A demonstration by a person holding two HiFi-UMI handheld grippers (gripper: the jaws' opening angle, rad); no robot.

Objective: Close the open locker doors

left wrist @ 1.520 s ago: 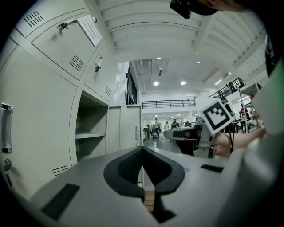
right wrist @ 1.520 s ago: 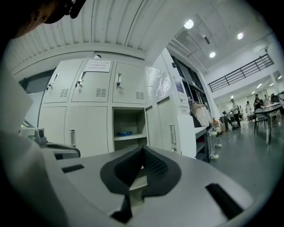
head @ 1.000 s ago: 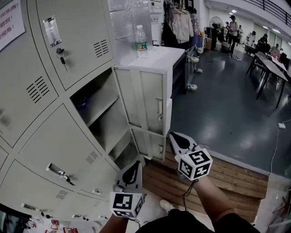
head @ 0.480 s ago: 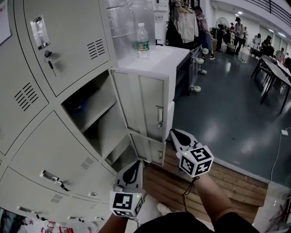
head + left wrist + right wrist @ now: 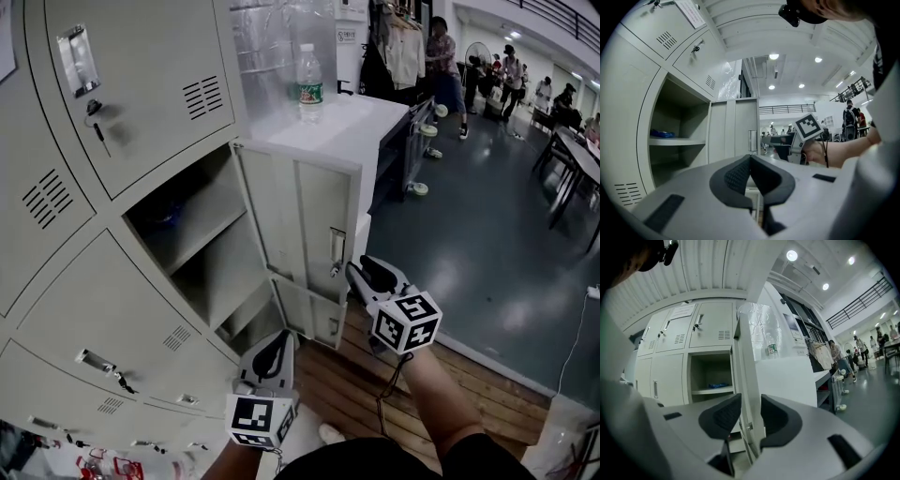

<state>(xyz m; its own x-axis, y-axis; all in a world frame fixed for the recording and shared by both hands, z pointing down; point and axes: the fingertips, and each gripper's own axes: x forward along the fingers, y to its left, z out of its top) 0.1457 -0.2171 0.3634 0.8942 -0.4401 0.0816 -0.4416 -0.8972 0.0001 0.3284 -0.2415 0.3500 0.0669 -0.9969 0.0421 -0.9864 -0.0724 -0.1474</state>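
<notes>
Two grey locker doors stand open: an upper door (image 5: 305, 220) and a smaller lower door (image 5: 314, 319). The upper open compartment (image 5: 187, 234) has a shelf with a blue thing (image 5: 717, 386) on it. My right gripper (image 5: 357, 271) is at the upper door's free edge, beside its latch. In the right gripper view the door's edge (image 5: 746, 380) stands between the jaws of that right gripper (image 5: 750, 399), which have just been opening. My left gripper (image 5: 275, 343) hangs lower, in front of the lower door, with nothing in it. The left gripper (image 5: 750, 157) is shut.
Shut locker doors with keys fill the left (image 5: 141, 84). A water bottle (image 5: 309, 84) stands on a white cabinet (image 5: 366, 131) behind the open doors. A wooden platform (image 5: 450, 384) lies underfoot, grey floor beyond. People and tables are far back right.
My right gripper has moved up and left to the upper door's latch edge and its jaws have opened. The left gripper stays shut and has shifted little in the view.
</notes>
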